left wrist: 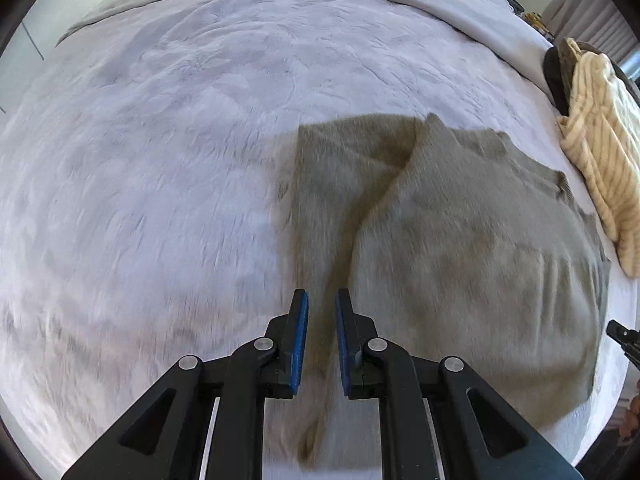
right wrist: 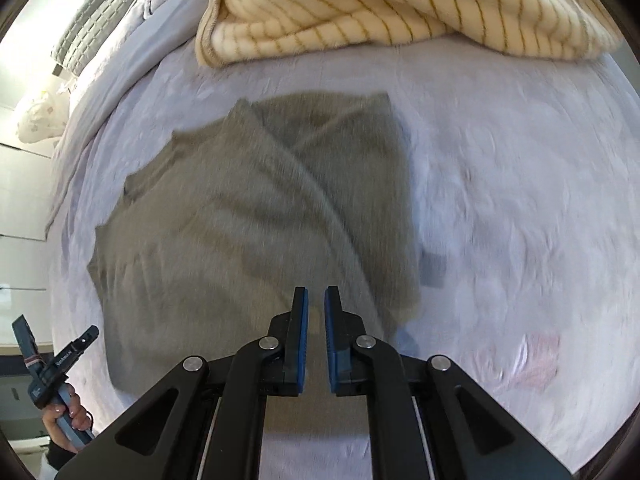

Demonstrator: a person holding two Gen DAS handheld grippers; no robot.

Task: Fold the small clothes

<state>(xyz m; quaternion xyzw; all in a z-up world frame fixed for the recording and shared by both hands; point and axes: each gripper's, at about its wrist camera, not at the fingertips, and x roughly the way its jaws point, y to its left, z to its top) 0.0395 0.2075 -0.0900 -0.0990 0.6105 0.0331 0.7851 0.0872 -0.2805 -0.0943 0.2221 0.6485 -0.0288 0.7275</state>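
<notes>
Left wrist view showed the olive sweater lying flat on the pale fuzzy blanket, its long axis running away from the left gripper, one sleeve folded across. Both that and the right gripper hung above it, jaws nearly closed, empty. Beyond lay a cream striped garment.
</notes>
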